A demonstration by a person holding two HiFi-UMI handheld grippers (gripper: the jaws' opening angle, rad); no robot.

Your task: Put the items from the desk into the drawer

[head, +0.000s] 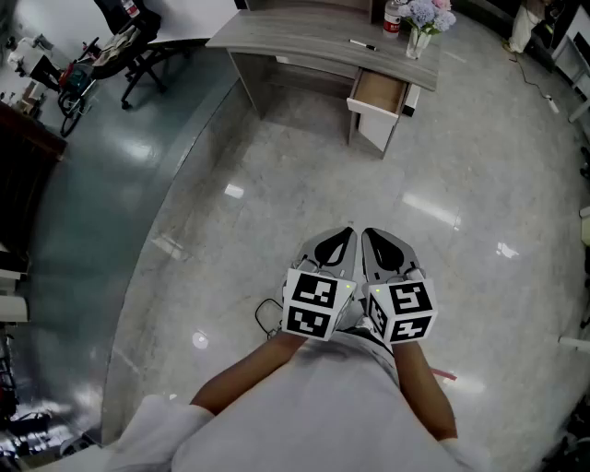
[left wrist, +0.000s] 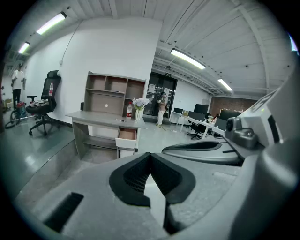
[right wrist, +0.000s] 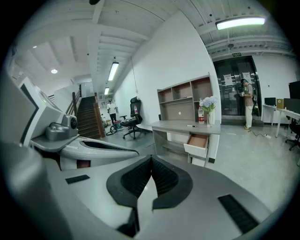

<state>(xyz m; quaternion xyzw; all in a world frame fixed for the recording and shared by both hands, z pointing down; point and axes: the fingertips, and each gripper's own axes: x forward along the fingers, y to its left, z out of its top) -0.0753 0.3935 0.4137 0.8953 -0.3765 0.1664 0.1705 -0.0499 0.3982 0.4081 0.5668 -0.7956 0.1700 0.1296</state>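
Observation:
A grey desk (head: 304, 37) stands far ahead across the floor, with its top drawer (head: 380, 93) pulled open. On the desk lie a dark pen (head: 362, 44), a bottle (head: 393, 18) and a vase of flowers (head: 419, 28). The same desk (left wrist: 101, 119) with its drawer (left wrist: 126, 135) shows in the left gripper view, and the desk (right wrist: 187, 126) and drawer (right wrist: 197, 142) in the right gripper view. My left gripper (head: 339, 241) and right gripper (head: 376, 241) are held side by side close to my body, both shut and empty, well short of the desk.
A black office chair (head: 129, 37) stands to the left of the desk. A shelf unit (left wrist: 115, 89) sits behind the desk. A person (right wrist: 246, 103) stands by the far doors. Wide polished floor (head: 304, 184) lies between me and the desk.

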